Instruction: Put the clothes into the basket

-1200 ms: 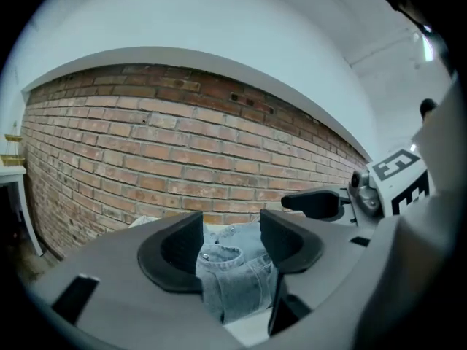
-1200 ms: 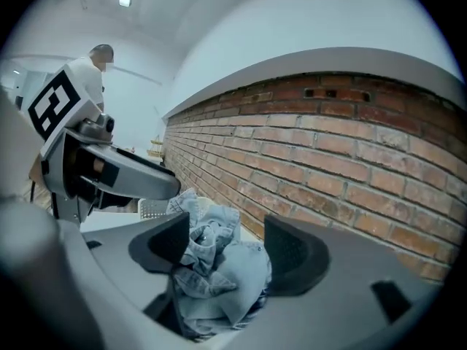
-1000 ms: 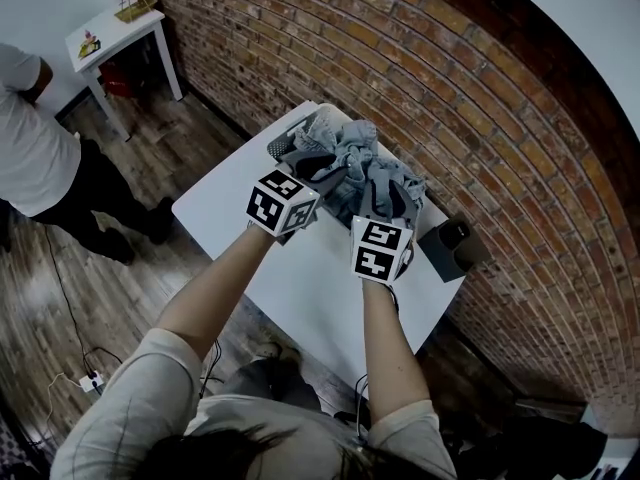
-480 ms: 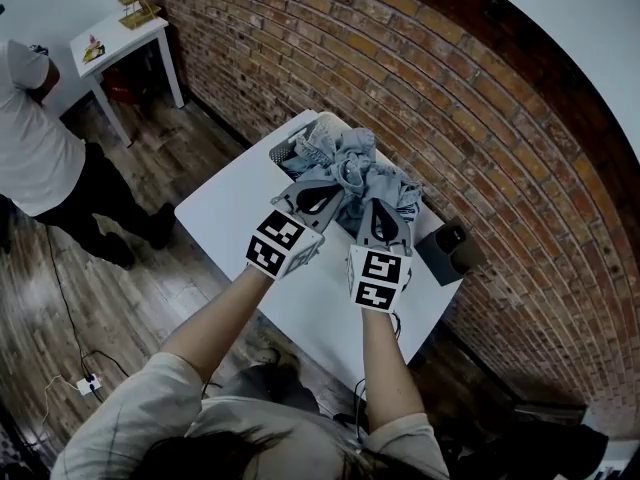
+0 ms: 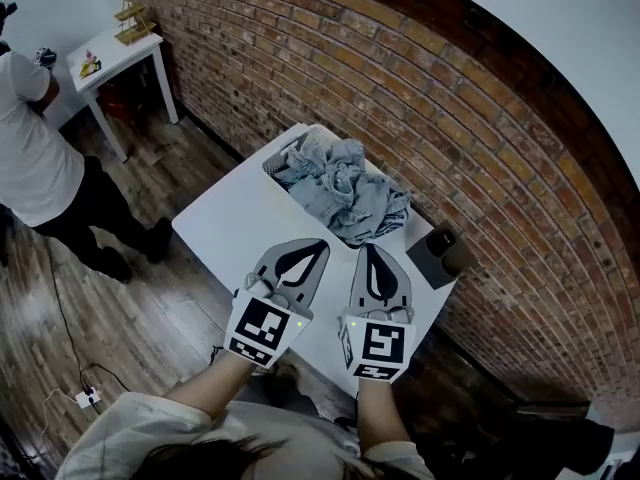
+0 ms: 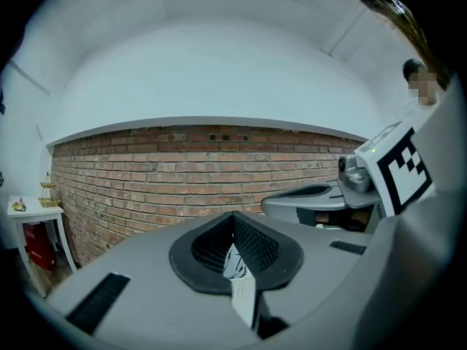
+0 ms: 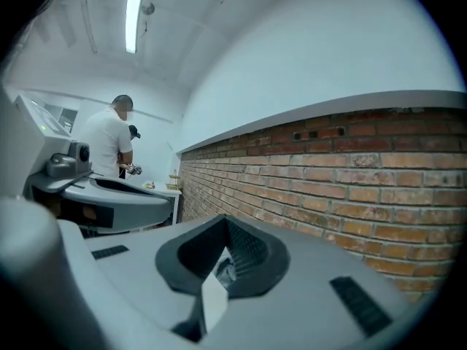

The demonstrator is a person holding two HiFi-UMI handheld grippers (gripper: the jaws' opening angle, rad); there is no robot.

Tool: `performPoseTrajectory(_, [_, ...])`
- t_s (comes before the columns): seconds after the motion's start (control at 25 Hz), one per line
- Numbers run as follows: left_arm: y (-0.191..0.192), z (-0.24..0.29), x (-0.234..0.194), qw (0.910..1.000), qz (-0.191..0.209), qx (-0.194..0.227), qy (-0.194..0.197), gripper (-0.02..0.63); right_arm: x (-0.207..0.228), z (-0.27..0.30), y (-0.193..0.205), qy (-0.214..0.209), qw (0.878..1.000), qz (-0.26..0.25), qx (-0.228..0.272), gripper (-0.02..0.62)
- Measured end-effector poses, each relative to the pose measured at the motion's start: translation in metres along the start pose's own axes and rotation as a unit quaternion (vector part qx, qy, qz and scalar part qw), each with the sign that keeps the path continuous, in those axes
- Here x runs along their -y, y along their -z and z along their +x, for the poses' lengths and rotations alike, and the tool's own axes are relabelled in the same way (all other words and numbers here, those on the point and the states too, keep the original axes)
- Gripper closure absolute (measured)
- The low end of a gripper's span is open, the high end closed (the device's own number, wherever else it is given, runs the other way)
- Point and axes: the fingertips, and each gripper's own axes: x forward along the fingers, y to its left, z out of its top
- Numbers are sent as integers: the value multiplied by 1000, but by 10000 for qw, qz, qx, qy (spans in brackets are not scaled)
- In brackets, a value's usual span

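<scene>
At the far left of the head view a bystander (image 5: 35, 158) in a white shirt and dark trousers stands on the wooden floor (image 5: 150, 298). A small white side table (image 5: 118, 43) stands behind the bystander against the brick wall (image 5: 400, 98).

The white work table (image 5: 225, 233) stands at centre with its far edge at the same wall. The basket (image 5: 275, 161) sits at the far side of this table, next to the wall. The clothes (image 5: 345, 193), a heap of grey fabric, lie in the basket and rise above its rim. The heap hides the right end of the basket.

The left gripper (image 5: 318, 246) is held over the near half of the table, pointing toward the basket and well apart from the clothes. In the left gripper view its jaws are pressed together, with nothing clamped between them.

The right gripper (image 5: 368, 251) is held just beside the left one, roughly parallel to it. It is likewise clear of the clothes. In the right gripper view its jaws are fully together and empty.

Both gripper views face the brick wall above table level. A dark box (image 5: 440, 255) stands at the right corner of the table, near the basket.
</scene>
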Motion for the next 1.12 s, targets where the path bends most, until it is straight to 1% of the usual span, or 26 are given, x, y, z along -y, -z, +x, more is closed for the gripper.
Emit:
performPoseTrajectory(0.12, [-14,-24,20,10000,60,59,-11,598,-12,-31,-14,-229,9988,429,93,589])
performPoseTrajectory(0.2, [-20,-36,31,10000,-43,60,22,598,-21,-49,-19,-335,9976,596,141,589])
performPoseTrajectory(0.28, [-21,-47,42,9999,-118,20,91,598,-29,-64,-23,-377,9973,613,151,589])
performPoseTrajectory(0.36, [-20,-56,50,9999,-90,-38,131,598,-35,-76,-24,-403,9970,641,154,589])
performPoseTrajectory(0.44, [-17,-64,55,9999,-46,-95,120,598,-40,-84,-24,-430,9969,642,166,589])
performPoseTrajectory(0.56, [-13,-68,60,9998,-90,-162,105,598,-45,-92,-23,-466,9966,653,186,589])
performPoseTrajectory(0.88, [-20,-68,69,9995,-210,-156,162,598,-39,-101,-25,-416,9965,718,140,589])
performPoseTrajectory(1.12, [-16,-66,77,9991,-342,-193,136,598,-34,-109,-19,-445,9966,683,99,589])
